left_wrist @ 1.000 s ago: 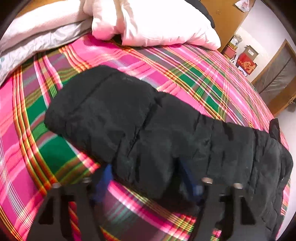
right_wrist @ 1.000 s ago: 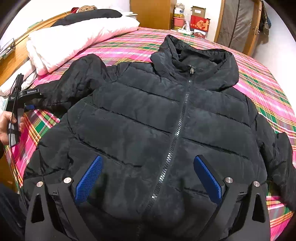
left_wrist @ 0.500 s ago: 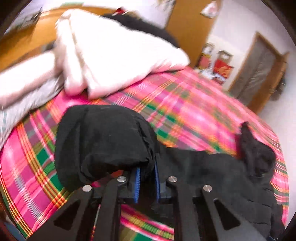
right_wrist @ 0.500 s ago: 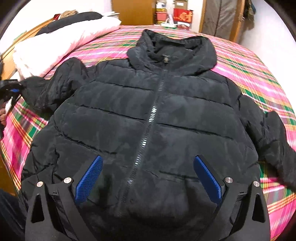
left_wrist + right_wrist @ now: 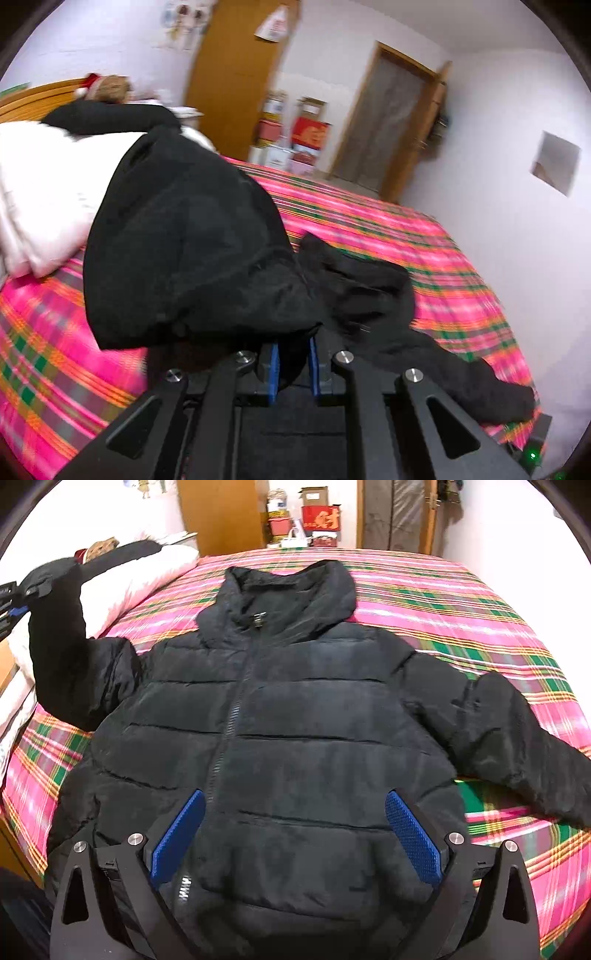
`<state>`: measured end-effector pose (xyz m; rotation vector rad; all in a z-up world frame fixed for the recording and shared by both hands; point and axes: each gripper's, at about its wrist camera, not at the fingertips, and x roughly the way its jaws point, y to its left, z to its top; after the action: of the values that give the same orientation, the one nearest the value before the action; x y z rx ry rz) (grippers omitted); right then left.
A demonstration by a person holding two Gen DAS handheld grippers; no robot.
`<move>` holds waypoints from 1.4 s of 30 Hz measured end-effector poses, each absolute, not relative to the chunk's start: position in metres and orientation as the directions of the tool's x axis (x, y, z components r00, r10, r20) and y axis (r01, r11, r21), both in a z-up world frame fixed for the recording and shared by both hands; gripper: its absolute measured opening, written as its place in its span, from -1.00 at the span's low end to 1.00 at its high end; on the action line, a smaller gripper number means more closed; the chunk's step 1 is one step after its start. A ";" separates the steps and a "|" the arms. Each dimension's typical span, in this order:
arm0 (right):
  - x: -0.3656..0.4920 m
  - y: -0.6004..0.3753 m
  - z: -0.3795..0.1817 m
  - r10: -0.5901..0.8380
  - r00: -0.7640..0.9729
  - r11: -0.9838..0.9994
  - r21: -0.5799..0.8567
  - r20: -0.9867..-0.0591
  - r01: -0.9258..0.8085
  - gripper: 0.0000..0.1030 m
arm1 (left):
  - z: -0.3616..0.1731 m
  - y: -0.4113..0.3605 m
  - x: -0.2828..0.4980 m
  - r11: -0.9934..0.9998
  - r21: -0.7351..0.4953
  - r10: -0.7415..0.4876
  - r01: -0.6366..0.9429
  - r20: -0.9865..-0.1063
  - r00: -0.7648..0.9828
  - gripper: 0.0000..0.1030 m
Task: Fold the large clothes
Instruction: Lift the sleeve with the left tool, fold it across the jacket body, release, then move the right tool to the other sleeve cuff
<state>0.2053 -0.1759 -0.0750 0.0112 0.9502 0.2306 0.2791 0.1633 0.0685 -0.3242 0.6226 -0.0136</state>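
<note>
The left gripper [image 5: 293, 363], angled downward, pinches the black quilted puffer jacket's [image 5: 295, 738] raised sleeve [image 5: 55, 646]; the right gripper [image 5: 295, 834] hovers wide open above the hem.

White walls [image 5: 498, 122], wooden door [image 5: 384, 122], tall wooden wardrobe [image 5: 221, 513], plaid-covered bed [image 5: 443, 602], stacked boxes [image 5: 319, 517].

Bright, even indoor light; both fisheye views bend at dark rims and smear with motion blur.

black puffer jacket [image 5: 295, 720] lies zipped on the plaid bedspread [image 5: 461, 602], one sleeve [image 5: 62, 653] lifted at left
</note>
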 end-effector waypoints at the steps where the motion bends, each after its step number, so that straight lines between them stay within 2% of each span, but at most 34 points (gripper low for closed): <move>1: 0.206 -0.183 -0.075 0.197 0.560 0.977 0.113 -0.805 -0.180 0.90 | 0.067 0.149 0.284 0.950 -0.305 -0.134 -0.058 -0.572 0.809 -0.74; 8: 0.211 -0.226 -0.077 0.163 0.571 0.987 0.126 -0.804 -0.104 0.90 | 0.026 0.058 0.312 0.934 -0.331 -0.320 0.132 -0.617 0.719 -0.74; 13: 0.218 -0.243 -0.087 0.156 0.564 0.987 0.147 -0.811 -0.062 0.90 | -0.015 0.014 0.306 0.923 -0.319 -0.379 0.214 -0.659 0.650 -0.70; 15: 0.219 -0.243 -0.092 0.156 0.556 0.987 0.150 -0.816 -0.056 0.90 | -0.033 0.010 0.306 0.905 -0.354 -0.421 0.235 -0.680 0.601 -0.56; 17: 0.220 -0.242 -0.096 0.156 0.547 0.987 0.149 -0.822 -0.057 0.90 | -0.046 0.011 0.307 0.878 -0.414 -0.475 0.242 -0.686 0.551 -0.08; 18: 0.220 -0.242 -0.098 0.157 0.545 0.987 0.150 -0.823 -0.058 0.90 | -0.049 0.011 0.306 0.872 -0.424 -0.485 0.244 -0.684 0.545 0.00; 20: 0.222 -0.240 -0.099 0.163 0.544 0.986 0.156 -0.823 -0.060 0.90 | -0.048 0.009 0.306 0.867 -0.430 -0.496 0.253 -0.683 0.536 0.38; 26: 0.226 -0.230 -0.086 0.195 0.577 0.979 0.189 -0.794 -0.071 0.90 | -0.025 0.022 0.294 0.839 -0.479 -0.535 0.260 -0.633 0.559 0.39; 29: 0.233 -0.222 -0.080 0.223 0.589 0.973 0.216 -0.777 -0.084 0.90 | -0.012 0.040 0.287 0.850 -0.471 -0.511 0.236 -0.626 0.589 0.44; 33: 0.240 -0.211 -0.074 0.236 0.603 0.969 0.231 -0.762 -0.087 0.90 | 0.008 0.053 0.282 0.843 -0.457 -0.524 0.283 -0.582 0.622 0.45; 36: 0.247 -0.203 -0.076 0.236 0.601 0.969 0.229 -0.764 -0.089 0.90 | 0.012 0.072 0.284 0.895 -0.394 -0.422 0.209 -0.595 0.684 0.45; 39: 0.265 -0.193 -0.086 0.247 0.594 0.967 0.231 -0.765 -0.105 0.88 | -0.010 0.101 0.296 0.951 -0.308 -0.248 0.031 -0.696 0.674 0.45; 42: 0.292 -0.179 -0.109 0.241 0.554 0.970 0.211 -0.797 -0.118 0.38 | -0.049 0.131 0.312 0.958 -0.259 -0.147 -0.126 -0.817 0.557 0.43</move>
<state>0.2917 -0.1791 -0.1087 0.1387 0.9607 0.2125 0.3124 0.1306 -0.0489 -0.3038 0.9838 -0.0126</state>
